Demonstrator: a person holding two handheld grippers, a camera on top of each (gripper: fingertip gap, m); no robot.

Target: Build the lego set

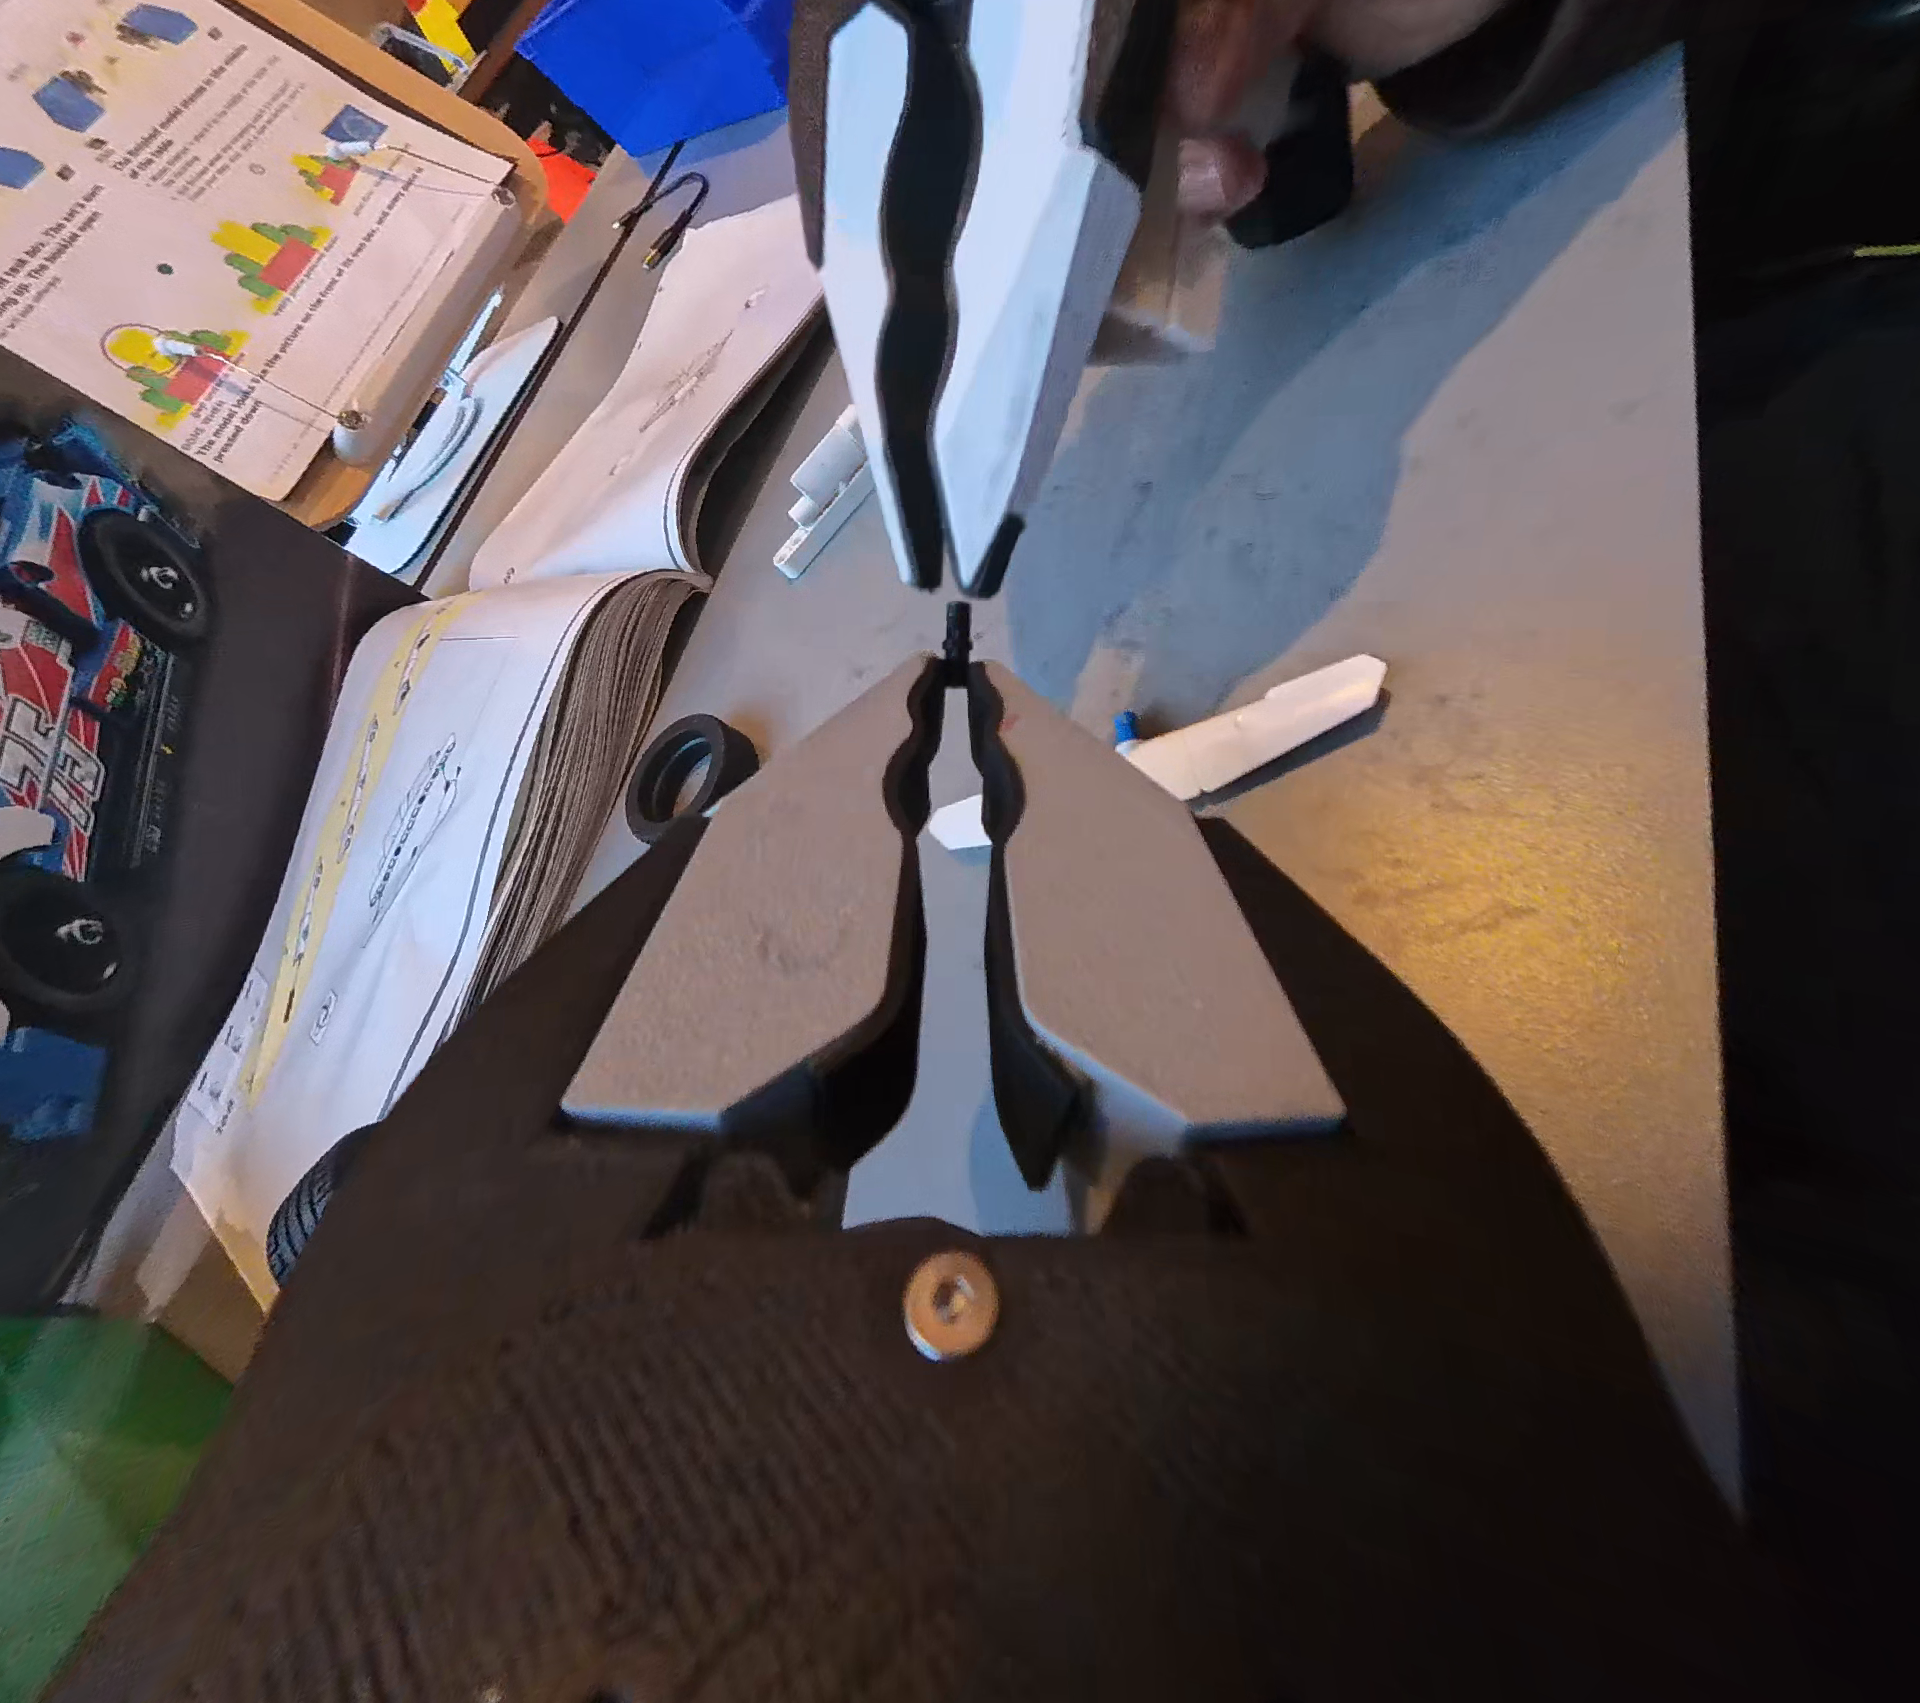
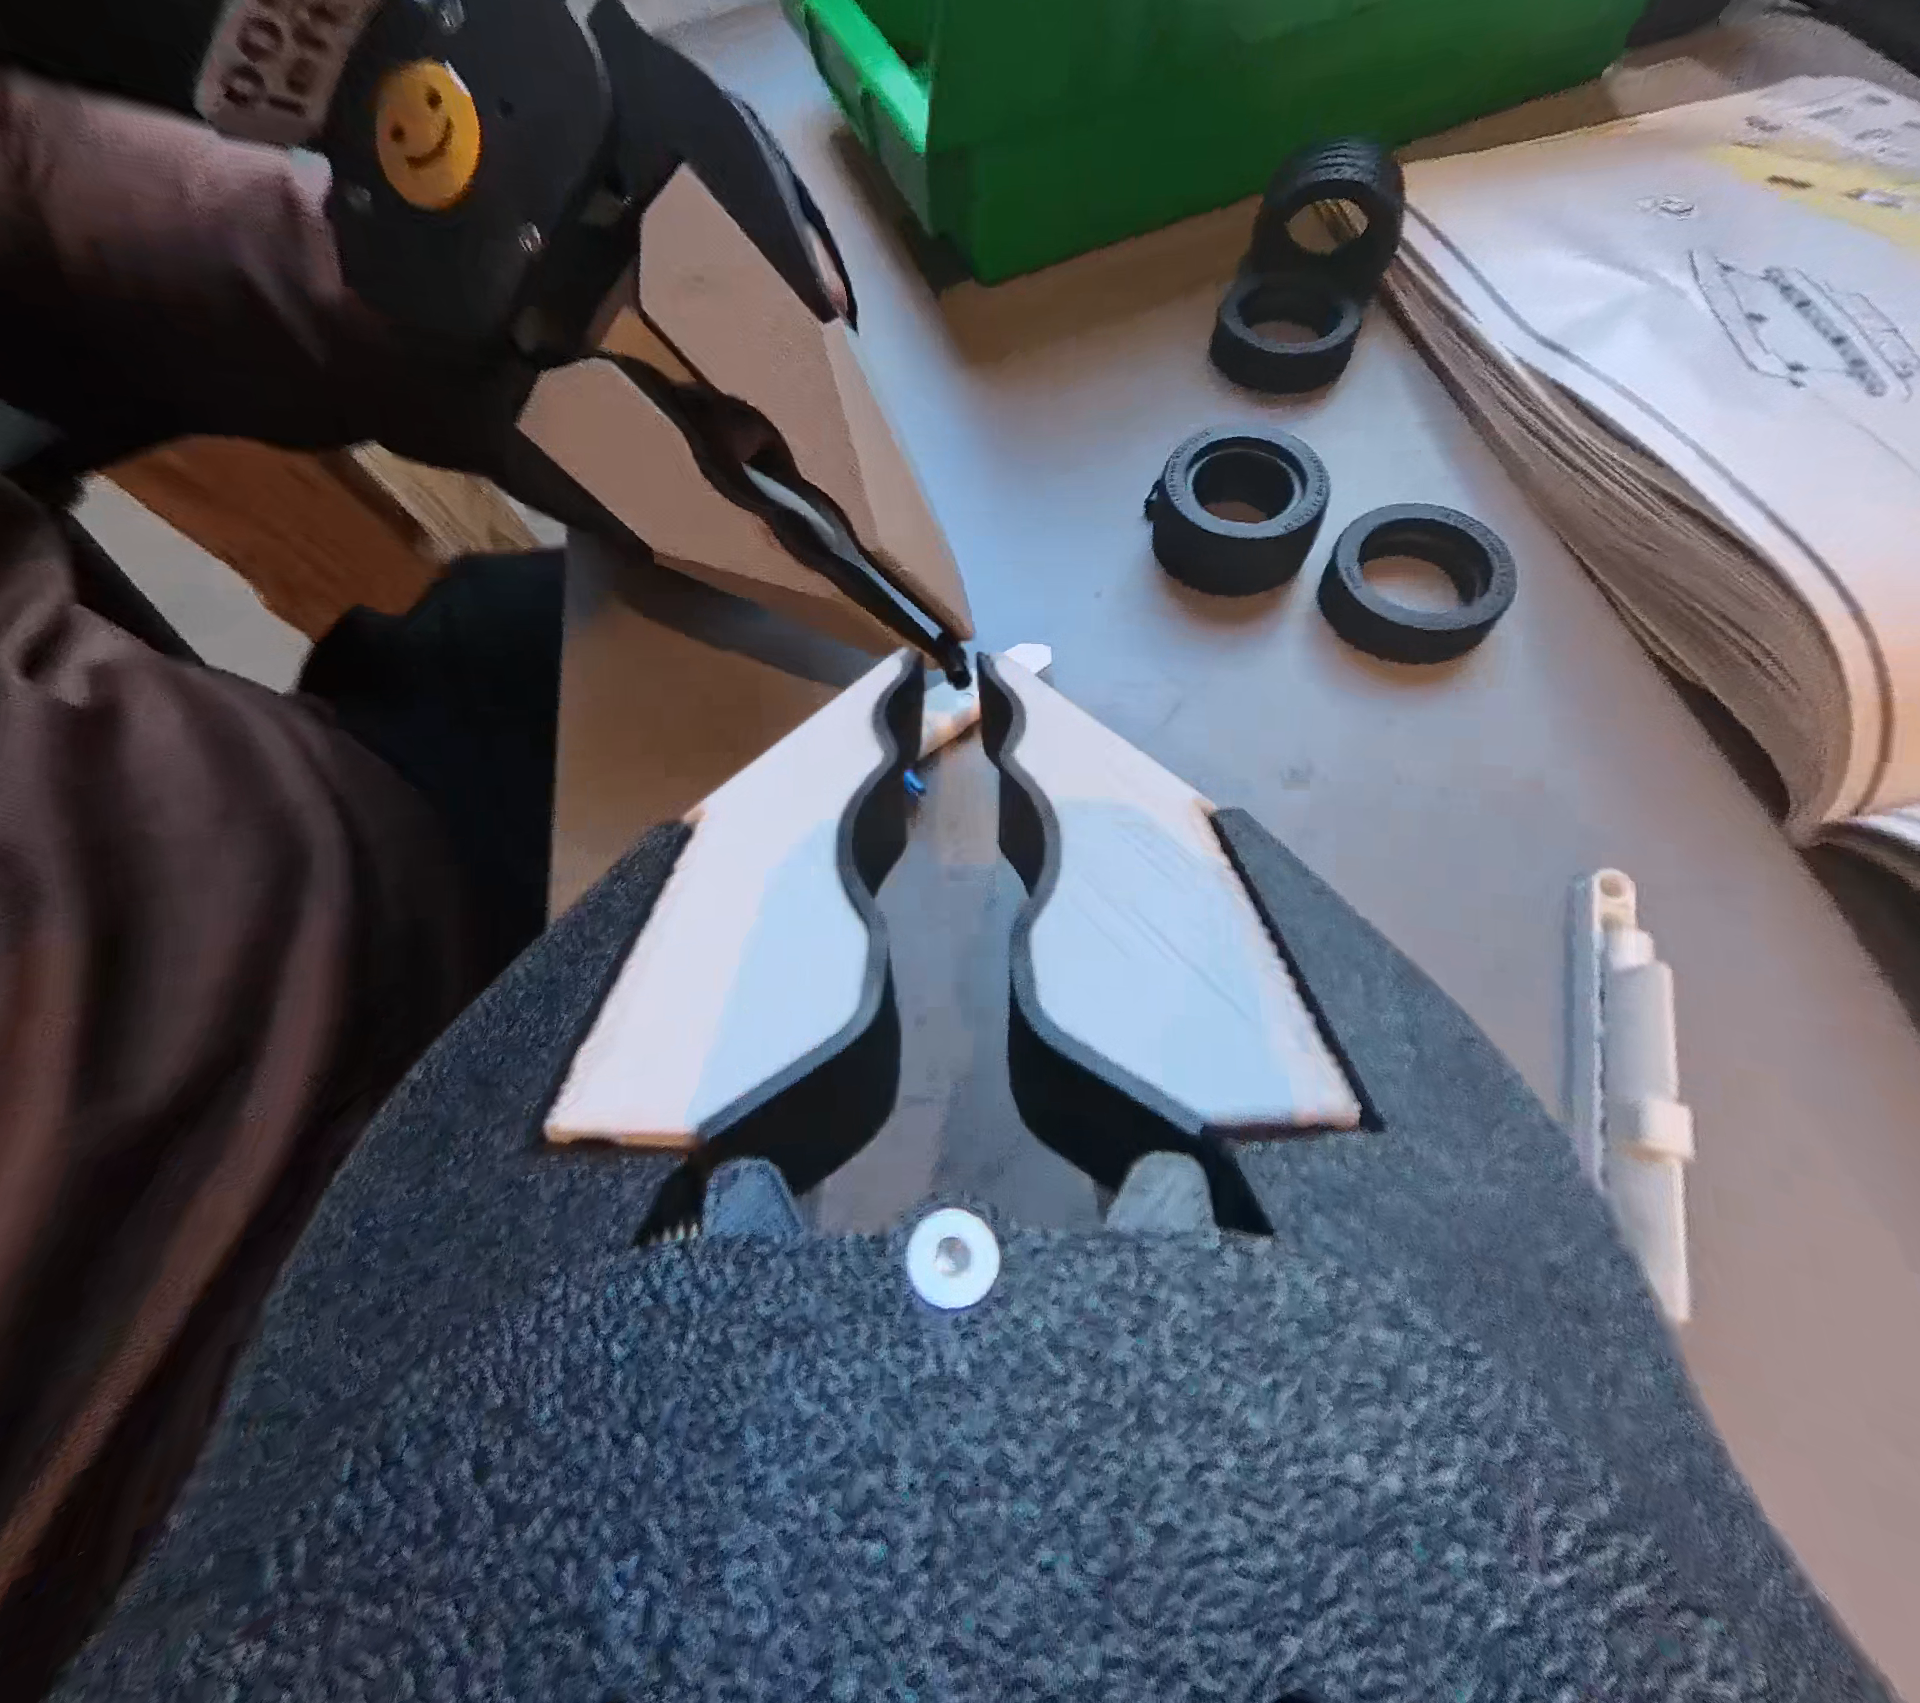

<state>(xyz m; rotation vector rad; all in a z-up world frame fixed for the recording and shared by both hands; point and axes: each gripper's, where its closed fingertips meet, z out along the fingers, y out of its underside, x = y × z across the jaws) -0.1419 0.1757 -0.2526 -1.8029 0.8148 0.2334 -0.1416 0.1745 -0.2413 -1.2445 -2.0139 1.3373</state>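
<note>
Passing or re-gripping a small black pin [image 1: 957, 627], held at the tips of the left gripper [image 1: 956, 666] above the grey table [image 1: 1455, 874]; half of the pin juts beyond the fingertips toward the right gripper [image 1: 951, 583].

- Left gripper: clenched on the black pin, tips nearly together, the pin pinched by its near end.
- Right gripper: in the left wrist view its tips look almost closed just short of the pin's free end; in its own view [image 2: 951, 682] the tips stand slightly apart with the pin at their mouth. Apparently unclenched and holding nothing, not yet on the pin.
- White lego piece [image 1: 1257, 734]: long, lying on the table just beyond the grippers, a blue peg at one end.
- Second white assembly [image 2: 1626, 1092]: on the table to the right.
- Tyres [image 2: 1418, 583]: four black, loose, near the open instruction booklet [image 2: 1714, 406].
- Green bin [image 2: 1195, 43]: at the back.

Step judged: early sub-assembly, a connector pin being readied for a white piece. Next move calls for fine alignment of tip to pin, a firm closing on the free end, then seating the pin in a hole without letting it twist or drop
</note>
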